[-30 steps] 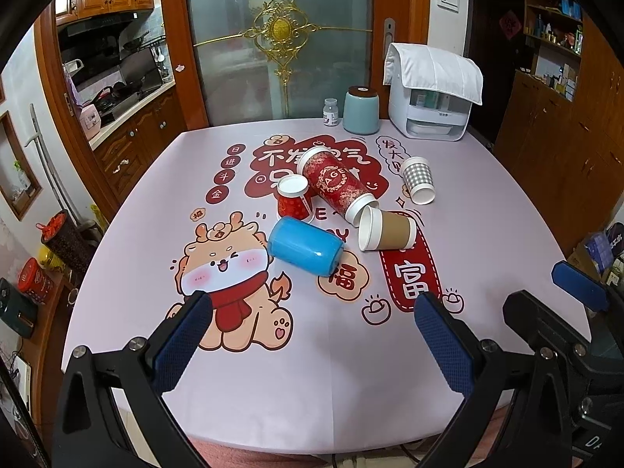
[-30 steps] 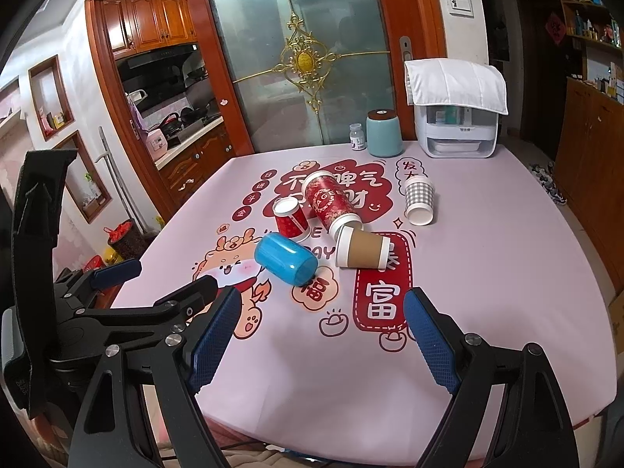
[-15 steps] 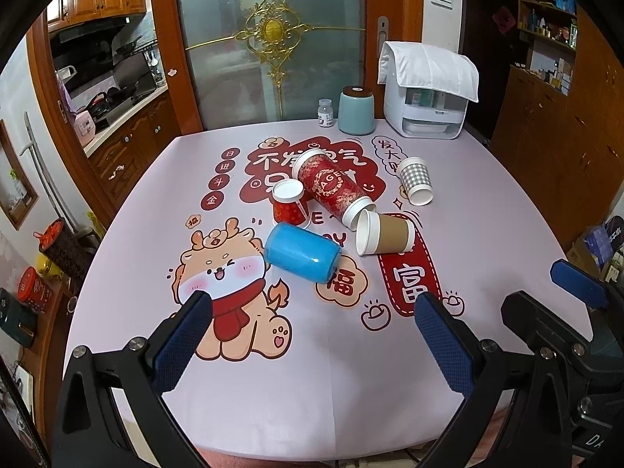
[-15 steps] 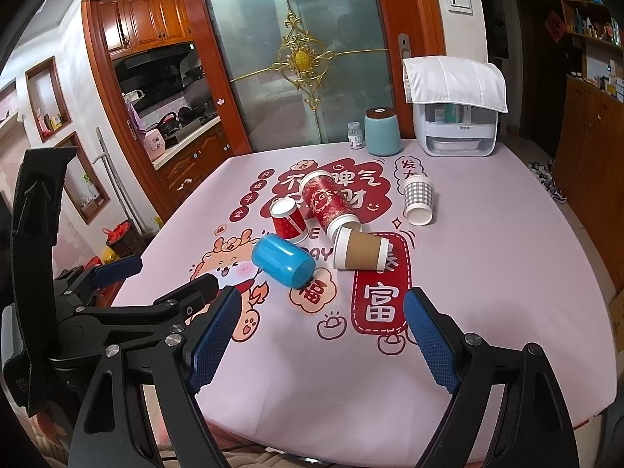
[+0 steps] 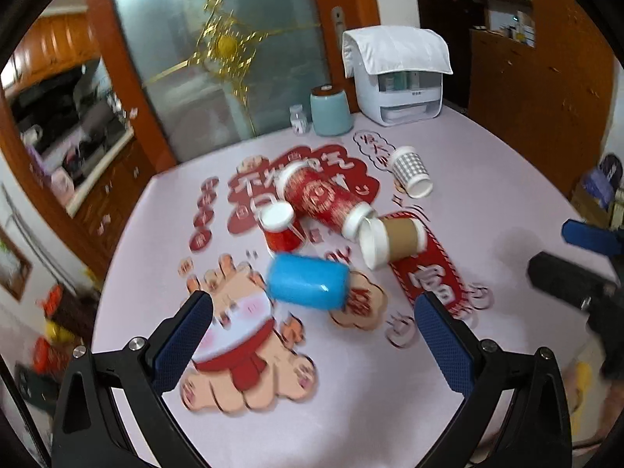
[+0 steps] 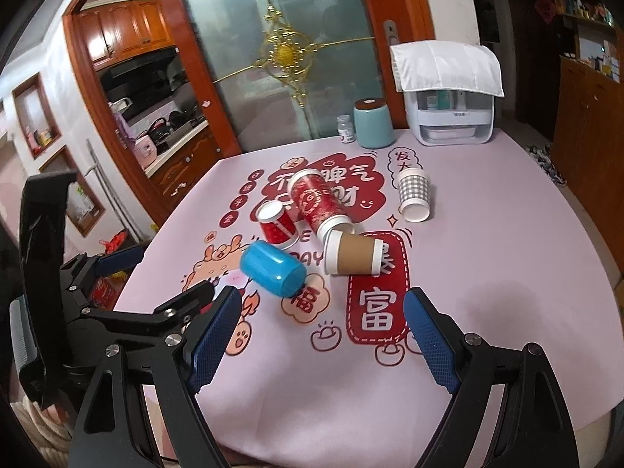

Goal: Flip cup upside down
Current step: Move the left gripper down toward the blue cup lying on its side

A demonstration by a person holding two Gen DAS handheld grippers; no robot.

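Blue cup point(image 5: 308, 280) lies sideways on the counter point(image 5: 487, 202); both grippers (left point(image 5: 312, 339), right point(image 6: 318, 335)) hang spread, empty. Pinch it across its sides, not its ends.

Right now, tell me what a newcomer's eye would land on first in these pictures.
First, the cluster of toppled cups mid-table: a blue cup on its side nearest the grippers, a brown-sleeved paper cup to its right, and a tall red cup behind them. Under them, the pink tablecloth carries loud red-and-cartoon prints. Both the left gripper and the right gripper hang open and empty at the near edge.
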